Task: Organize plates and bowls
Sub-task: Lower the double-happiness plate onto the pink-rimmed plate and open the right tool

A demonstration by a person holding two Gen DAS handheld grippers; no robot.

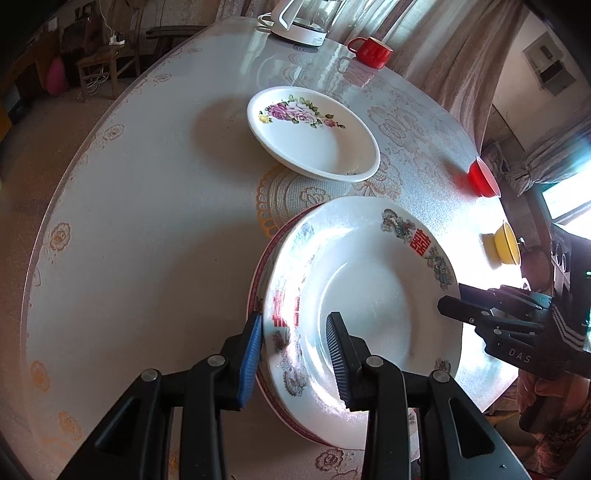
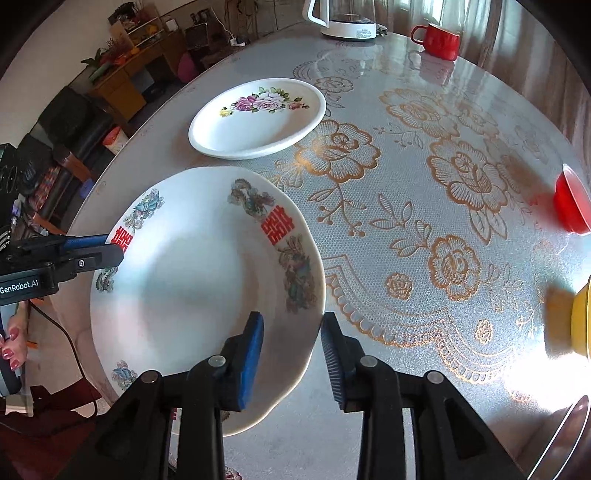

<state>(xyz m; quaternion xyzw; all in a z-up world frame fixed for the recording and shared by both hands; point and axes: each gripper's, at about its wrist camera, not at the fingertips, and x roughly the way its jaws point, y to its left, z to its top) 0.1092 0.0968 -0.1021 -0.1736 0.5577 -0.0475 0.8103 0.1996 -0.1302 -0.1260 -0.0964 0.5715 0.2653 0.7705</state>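
Note:
A white plate with red characters (image 1: pixel 373 295) lies on top of a red-rimmed plate (image 1: pixel 258 273) near the table's front edge; it also shows in the right wrist view (image 2: pixel 199 280). My left gripper (image 1: pixel 295 354) is open, its fingers astride the top plate's near-left rim. My right gripper (image 2: pixel 291 354) is open, its fingers astride the same plate's opposite rim; it also shows in the left wrist view (image 1: pixel 450 306). A white flowered bowl (image 1: pixel 314 133) sits farther back and also shows in the right wrist view (image 2: pixel 258 118).
A red mug (image 1: pixel 369 51) and a white kettle (image 1: pixel 299 22) stand at the table's far side. A red bowl (image 2: pixel 572 203) and a yellow bowl (image 2: pixel 581 321) sit at the right. A metal bowl rim (image 2: pixel 565 439) shows bottom right. The floral tablecloth (image 2: pixel 424 221) covers the table.

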